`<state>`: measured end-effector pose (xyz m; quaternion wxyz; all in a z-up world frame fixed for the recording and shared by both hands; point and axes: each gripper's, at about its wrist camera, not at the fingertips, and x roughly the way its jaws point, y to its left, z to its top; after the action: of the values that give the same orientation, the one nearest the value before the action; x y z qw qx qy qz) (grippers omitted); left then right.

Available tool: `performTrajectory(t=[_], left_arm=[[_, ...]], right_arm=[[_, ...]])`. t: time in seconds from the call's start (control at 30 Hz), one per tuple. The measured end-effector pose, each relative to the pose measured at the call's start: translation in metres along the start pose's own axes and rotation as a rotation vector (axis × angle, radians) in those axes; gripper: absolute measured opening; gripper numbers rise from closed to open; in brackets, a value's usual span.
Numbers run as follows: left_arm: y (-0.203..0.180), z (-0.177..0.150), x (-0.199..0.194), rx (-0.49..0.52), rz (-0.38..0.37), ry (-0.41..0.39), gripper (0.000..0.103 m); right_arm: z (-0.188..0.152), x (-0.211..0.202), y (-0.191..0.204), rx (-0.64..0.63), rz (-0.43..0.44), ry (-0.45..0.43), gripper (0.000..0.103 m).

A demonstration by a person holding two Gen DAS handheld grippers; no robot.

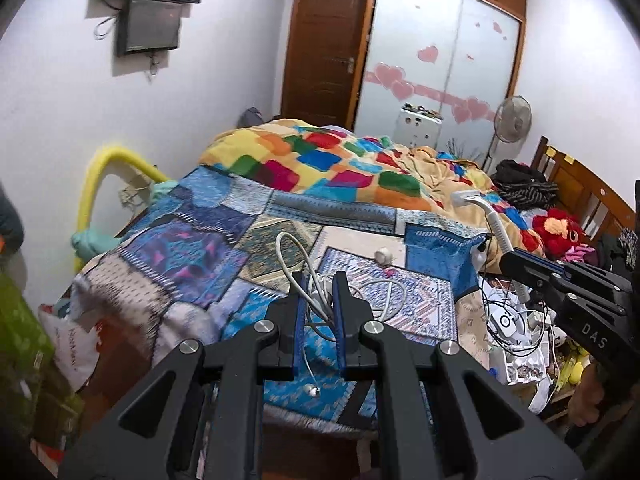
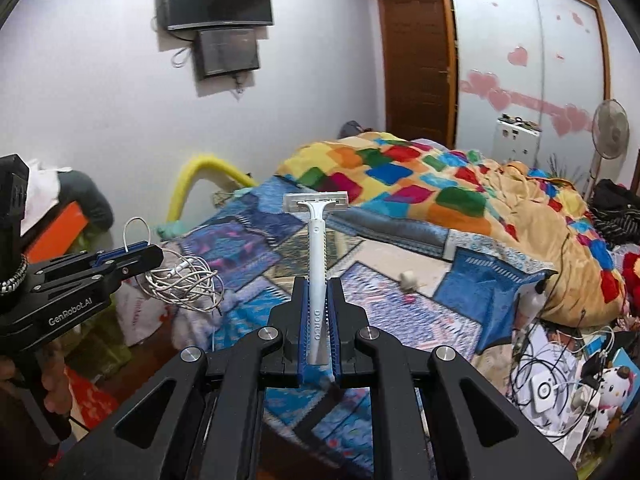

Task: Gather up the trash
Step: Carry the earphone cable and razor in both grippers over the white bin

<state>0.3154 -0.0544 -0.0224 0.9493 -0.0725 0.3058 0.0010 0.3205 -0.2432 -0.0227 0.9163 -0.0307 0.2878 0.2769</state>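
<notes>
My left gripper (image 1: 319, 280) is shut on a tangled white earphone cable (image 1: 304, 276) and holds it above the bed; its loops hang down, with an earbud (image 1: 312, 391) below. The same cable (image 2: 182, 280) shows in the right wrist view, hanging from the left gripper (image 2: 138, 250). My right gripper (image 2: 318, 284) is shut on a white disposable razor (image 2: 317, 248), which stands upright with its head up. In the left wrist view the razor (image 1: 486, 214) sticks out of the right gripper (image 1: 516, 258). A small white crumpled piece (image 1: 384, 256) lies on the bedspread.
A patchwork bedspread (image 1: 192, 248) covers the bed, with a colourful quilt (image 1: 320, 160) heaped behind. Tangled cables and chargers (image 1: 508, 320) and plush toys (image 1: 560, 232) lie at the right. A yellow foam rail (image 1: 96, 184) stands at the left, a fan (image 1: 514, 116) by the wardrobe.
</notes>
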Motion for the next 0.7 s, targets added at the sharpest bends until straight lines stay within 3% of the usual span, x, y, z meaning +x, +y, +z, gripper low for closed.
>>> performTrajectory(t=[0.37,0.7], left_arm=[[0.060,-0.040,-0.057,-0.069,0.095,-0.005,0.012],[0.121,-0.085,-0.074,-0.144,0.156,0.036,0.012]], right_arm=[[-0.022,-0.010,0.066,-0.048,0.091,0.020,0.009],[-0.047,0.011,0.131,-0.124,0.168,0.107,0.009]])
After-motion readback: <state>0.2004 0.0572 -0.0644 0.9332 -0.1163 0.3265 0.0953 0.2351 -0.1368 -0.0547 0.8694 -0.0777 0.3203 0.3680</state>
